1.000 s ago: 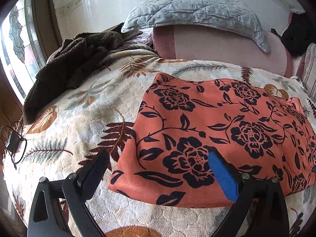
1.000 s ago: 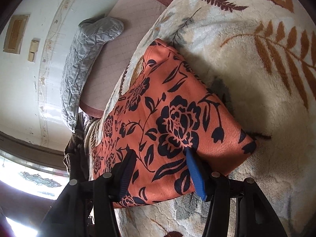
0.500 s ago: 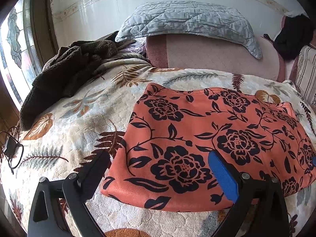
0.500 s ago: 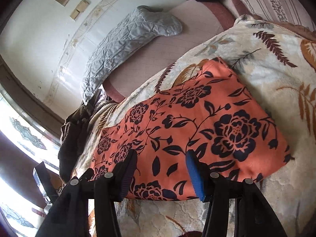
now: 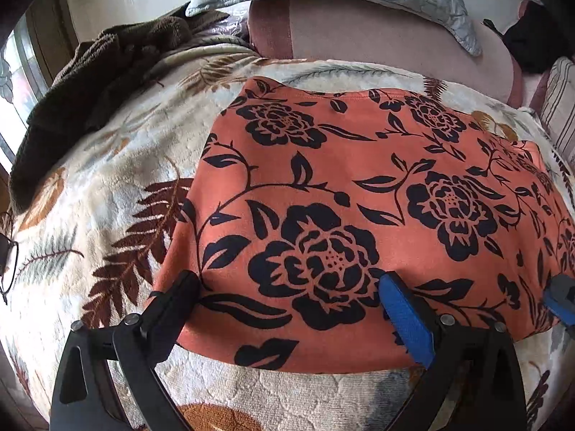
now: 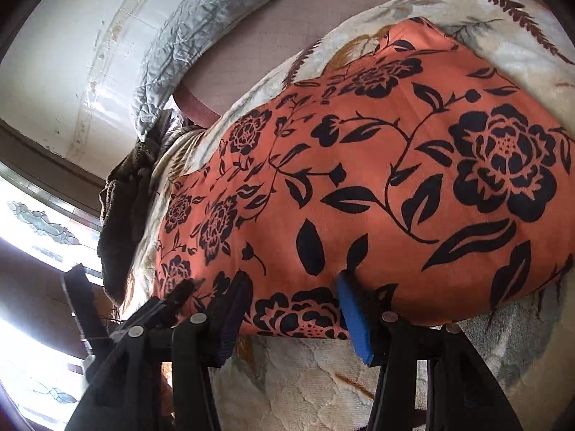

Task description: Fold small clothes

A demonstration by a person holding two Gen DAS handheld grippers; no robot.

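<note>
In the left wrist view, the right side of the orange floral garment (image 5: 359, 194) is cut off by the frame's right edge, and part of its near hem is covered by the blue pad (image 5: 406, 319) and the black finger (image 5: 172, 309) of the left gripper (image 5: 287, 298). Only a sliver of the right gripper (image 5: 560, 301) is seen at the right edge. A dark object (image 5: 528, 43) at the upper right cannot be identified, and a thin wire (image 5: 9, 265) at the left edge is cropped. In the right wrist view, the window (image 6: 32, 244) at the lower left is blown out, and the garment's lower left corner is hidden behind the right gripper's fingers (image 6: 230, 319).
</note>
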